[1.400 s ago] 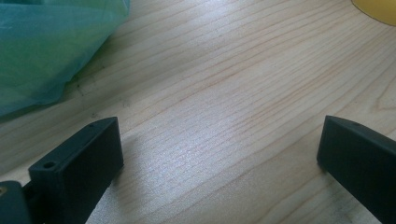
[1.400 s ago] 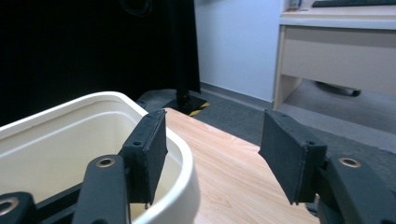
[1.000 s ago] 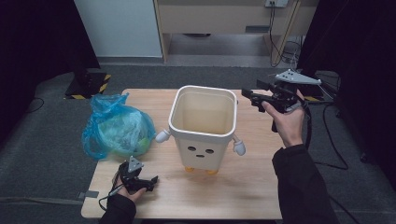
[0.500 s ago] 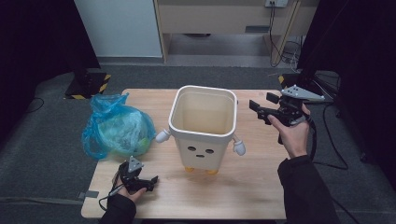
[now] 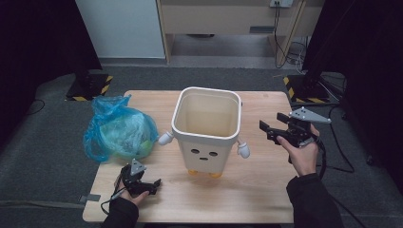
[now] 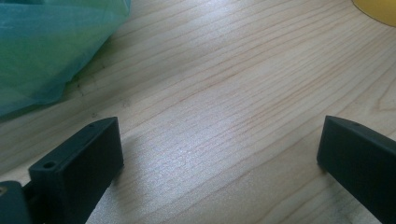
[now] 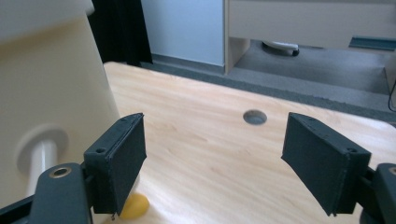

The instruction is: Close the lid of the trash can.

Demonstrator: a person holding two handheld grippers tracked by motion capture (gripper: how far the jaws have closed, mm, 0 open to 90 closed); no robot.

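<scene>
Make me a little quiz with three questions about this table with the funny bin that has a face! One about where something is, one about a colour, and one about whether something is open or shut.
1. Where is the plastic bag compared with the bin in the high view?
A. inside it
B. to its left on the table
C. under the table

2. What colour is the bag?
A. red
B. black
C. blue

3. How do the jaws of the right gripper stand?
A. open, with nothing between them
B. shut on the bin's arm
C. shut on the bag

Answers:
1 B, the bag lies on the wood left of the bin.
2 C, its plastic is see-through blue.
3 A, the right gripper view shows both jaws wide apart over bare wood, beside the bin.
</scene>
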